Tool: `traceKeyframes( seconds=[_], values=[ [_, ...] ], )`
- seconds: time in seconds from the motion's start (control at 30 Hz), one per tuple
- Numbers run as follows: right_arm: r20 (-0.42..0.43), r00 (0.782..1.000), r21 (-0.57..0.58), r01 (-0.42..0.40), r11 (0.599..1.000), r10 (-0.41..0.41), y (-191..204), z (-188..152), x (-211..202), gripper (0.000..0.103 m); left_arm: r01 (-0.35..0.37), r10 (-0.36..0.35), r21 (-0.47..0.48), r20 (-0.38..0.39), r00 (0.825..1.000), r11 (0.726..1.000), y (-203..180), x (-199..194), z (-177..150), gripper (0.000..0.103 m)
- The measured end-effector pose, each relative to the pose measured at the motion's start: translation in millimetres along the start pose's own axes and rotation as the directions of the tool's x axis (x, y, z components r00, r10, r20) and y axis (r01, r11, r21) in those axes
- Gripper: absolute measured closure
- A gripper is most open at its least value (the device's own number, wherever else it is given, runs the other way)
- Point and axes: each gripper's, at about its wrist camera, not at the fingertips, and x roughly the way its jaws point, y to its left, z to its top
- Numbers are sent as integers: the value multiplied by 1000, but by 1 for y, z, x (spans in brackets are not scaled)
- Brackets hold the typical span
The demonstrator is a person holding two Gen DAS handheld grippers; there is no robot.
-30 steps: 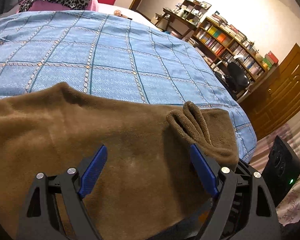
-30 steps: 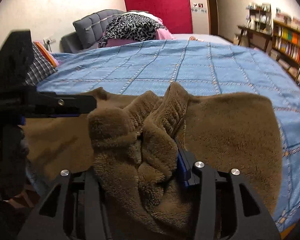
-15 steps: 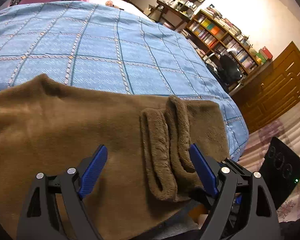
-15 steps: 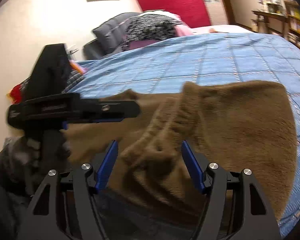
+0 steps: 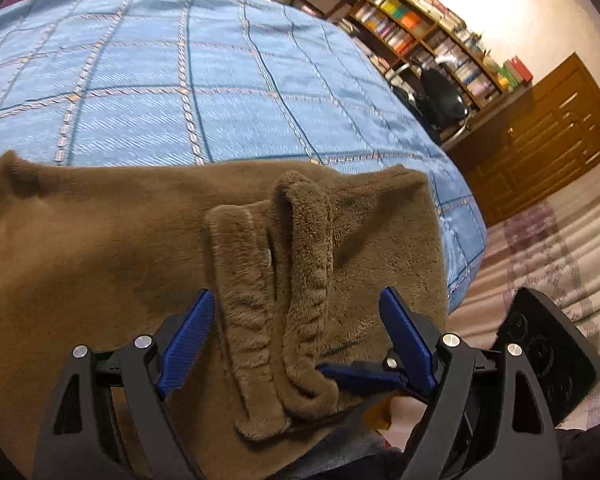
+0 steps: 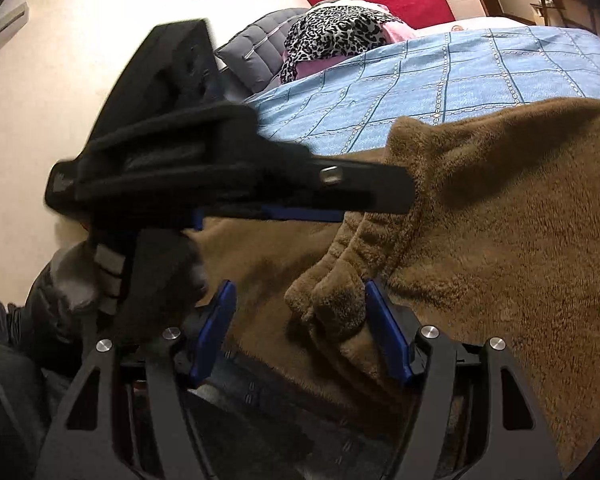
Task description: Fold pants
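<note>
Brown fleece pants (image 5: 112,264) lie spread on the blue checked bedspread (image 5: 172,92). A folded-over ribbed waistband strip (image 5: 276,292) lies on top of them. My left gripper (image 5: 296,312) is open, its blue fingers on either side of the strip, apart from it. In the right wrist view the pants (image 6: 512,248) fill the right side, and my right gripper (image 6: 300,312) is open around the waistband end (image 6: 332,292). The left gripper's black body (image 6: 204,176) crosses above it.
The bed's edge drops off at the right in the left wrist view, with a black speaker (image 5: 548,356) on the floor, a desk chair (image 5: 440,96) and bookshelves (image 5: 432,36) beyond. A leopard-print cloth (image 6: 336,36) and grey pillow lie at the bed's head.
My right gripper opened and let go of the bunched waistband, which now lies flat on the pants. My left gripper moved right until its fingers straddle it.
</note>
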Motion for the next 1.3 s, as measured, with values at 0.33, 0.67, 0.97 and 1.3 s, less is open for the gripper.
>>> traceKeyframes(
  seconds=[0.33, 0.67, 0.97, 1.3],
  values=[
    [23, 999, -7, 39, 999, -38, -2, -11, -19, 34, -70, 69, -30, -51, 996, 997, 1, 15, -1, 51],
    [110, 985, 26, 130, 991, -132, -4, -10, -65, 34, -81, 81, -44, 3, 997, 996, -2, -20, -2, 77],
    [160, 963, 21, 218, 976, -218, 0, 3, -85, 34, -195, 210, -114, 145, 967, 974, 47, -124, -14, 77],
    [117, 963, 19, 244, 970, -244, 6, 26, -41, 34, -290, 316, -231, 85, 945, 929, 115, -132, -58, 76]
  ],
)
